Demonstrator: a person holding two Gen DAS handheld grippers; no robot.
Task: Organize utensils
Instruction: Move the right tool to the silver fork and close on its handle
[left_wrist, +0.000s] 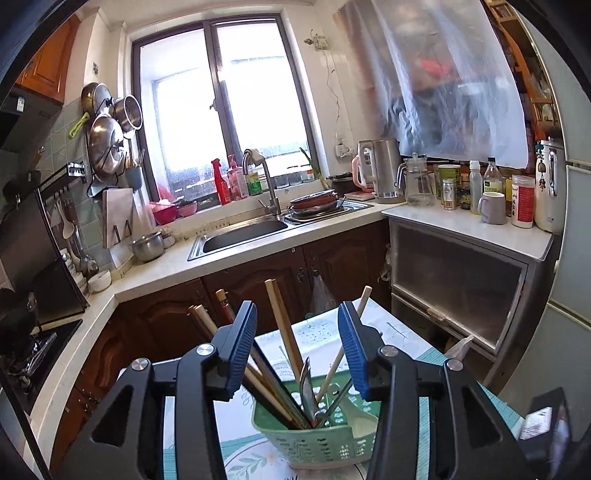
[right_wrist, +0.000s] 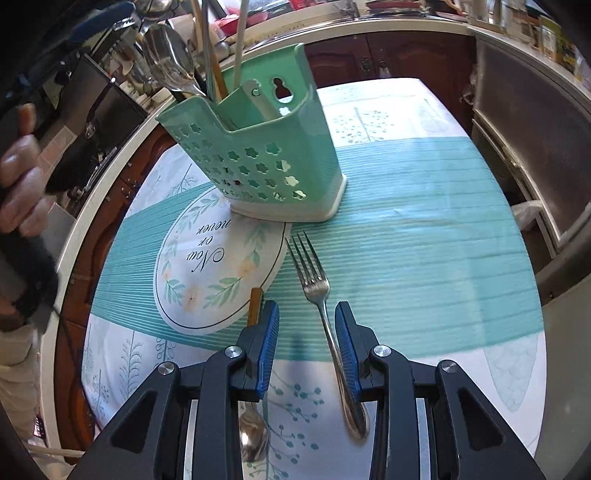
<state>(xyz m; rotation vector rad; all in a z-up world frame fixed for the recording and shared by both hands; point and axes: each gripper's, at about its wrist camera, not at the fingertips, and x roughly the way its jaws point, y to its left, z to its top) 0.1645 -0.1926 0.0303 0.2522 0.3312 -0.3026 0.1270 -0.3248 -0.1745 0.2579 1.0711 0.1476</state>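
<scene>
A green utensil holder (right_wrist: 273, 162) stands on the table (right_wrist: 424, 221); it holds chopsticks (left_wrist: 280, 328) and a spoon (right_wrist: 170, 55). In the left wrist view the holder (left_wrist: 317, 439) sits just below my open, empty left gripper (left_wrist: 297, 350), which hovers over it. A steel fork (right_wrist: 314, 280) lies on the cloth, tines toward the holder. My right gripper (right_wrist: 306, 347) is open, its jaws on either side of the fork's handle, which lies against the right finger. A spoon (right_wrist: 253, 432) lies under the left finger and a brown chopstick end (right_wrist: 255, 304) beside it.
The round table has a teal-and-white cloth with an oval printed patch (right_wrist: 218, 266). Behind it run the kitchen counter with a sink (left_wrist: 243, 232), dark wood cabinets (left_wrist: 258, 280), a steel cabinet (left_wrist: 461, 277) and a fridge (left_wrist: 569, 240) at right. The person's hand (right_wrist: 22, 177) is at left.
</scene>
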